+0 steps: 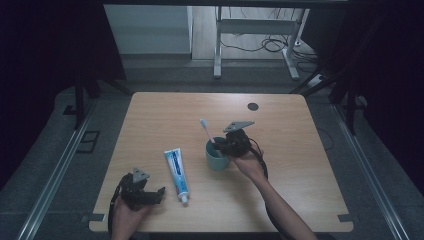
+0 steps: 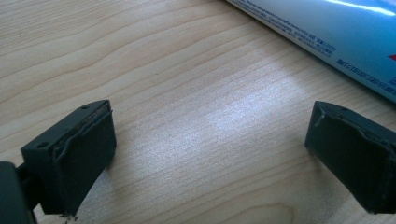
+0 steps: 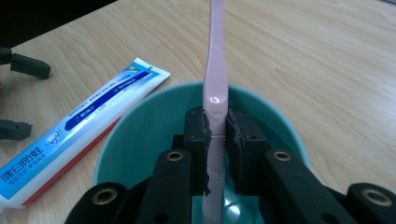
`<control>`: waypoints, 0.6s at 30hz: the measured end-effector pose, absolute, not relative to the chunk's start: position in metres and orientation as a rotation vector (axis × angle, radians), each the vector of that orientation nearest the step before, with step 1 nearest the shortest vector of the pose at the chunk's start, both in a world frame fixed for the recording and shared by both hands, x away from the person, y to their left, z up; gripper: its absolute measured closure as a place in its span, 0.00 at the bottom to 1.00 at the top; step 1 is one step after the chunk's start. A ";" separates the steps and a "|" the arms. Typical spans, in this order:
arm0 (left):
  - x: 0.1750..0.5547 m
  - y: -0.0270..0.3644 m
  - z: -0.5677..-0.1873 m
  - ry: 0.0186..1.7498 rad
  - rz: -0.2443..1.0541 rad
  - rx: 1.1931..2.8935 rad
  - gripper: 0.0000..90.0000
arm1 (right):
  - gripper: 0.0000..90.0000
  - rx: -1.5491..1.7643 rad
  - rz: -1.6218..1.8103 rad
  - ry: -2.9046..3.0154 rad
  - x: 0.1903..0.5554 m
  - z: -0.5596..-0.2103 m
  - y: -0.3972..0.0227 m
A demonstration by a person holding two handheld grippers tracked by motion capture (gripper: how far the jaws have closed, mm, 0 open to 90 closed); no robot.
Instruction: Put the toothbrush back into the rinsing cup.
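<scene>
So we've got the left claw (image 1: pixel 148 192) closest to us, resting low at the near edge of the table (image 1: pixel 280 200), jaws spread wide with nothing but bare wood between them. The toothpaste tube (image 1: pixel 176 172) lies flat just off to its right, long axis running away from us, cap at the near end.

Further out, our right claw (image 3: pixel 218 135) is pinched narrow on the pink toothbrush (image 3: pixel 216 70), pads squeezing the handle from both sides. It sits right over the mouth of the teal cup (image 3: pixel 261 105), and the handle end pokes down into the cup below the jaws. The brush's long axis runs steeply up and away from the claw, bristle head (image 1: pixel 203 122) on top, tilted a bit toward the left. Looks to us like the drop-in comes next, straight down.
</scene>
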State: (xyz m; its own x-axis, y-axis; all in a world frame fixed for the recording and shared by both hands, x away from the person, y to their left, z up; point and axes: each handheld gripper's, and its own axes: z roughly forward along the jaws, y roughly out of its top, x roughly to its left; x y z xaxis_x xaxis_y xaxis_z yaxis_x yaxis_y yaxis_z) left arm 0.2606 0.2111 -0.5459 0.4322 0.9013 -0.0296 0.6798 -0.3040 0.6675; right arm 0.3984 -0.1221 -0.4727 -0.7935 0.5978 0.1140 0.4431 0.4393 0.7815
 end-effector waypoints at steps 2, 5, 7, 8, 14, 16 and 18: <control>0.261 0.211 -0.546 1.326 0.472 2.080 0.02 | 0.86 0.923 1.273 2.517 0.398 -0.475 -0.122; 0.261 0.211 -0.546 1.326 0.472 2.080 0.02 | 0.86 0.926 1.269 2.526 0.398 -0.477 -0.122; 0.261 0.211 -0.546 1.325 0.472 2.080 0.02 | 0.86 0.924 1.266 2.531 0.398 -0.478 -0.122; 0.261 0.211 -0.546 1.325 0.471 2.080 0.02 | 0.86 0.919 1.263 2.531 0.398 -0.478 -0.122; 0.261 0.211 -0.546 1.325 0.472 2.080 0.02 | 0.81 0.906 1.273 2.529 0.396 -0.473 -0.123; 0.261 0.211 -0.546 1.325 0.472 2.080 0.02 | 0.79 0.894 1.271 2.525 0.394 -0.470 -0.124; 0.261 0.211 -0.546 1.325 0.472 2.080 0.02 | 0.76 0.881 1.268 2.516 0.392 -0.467 -0.125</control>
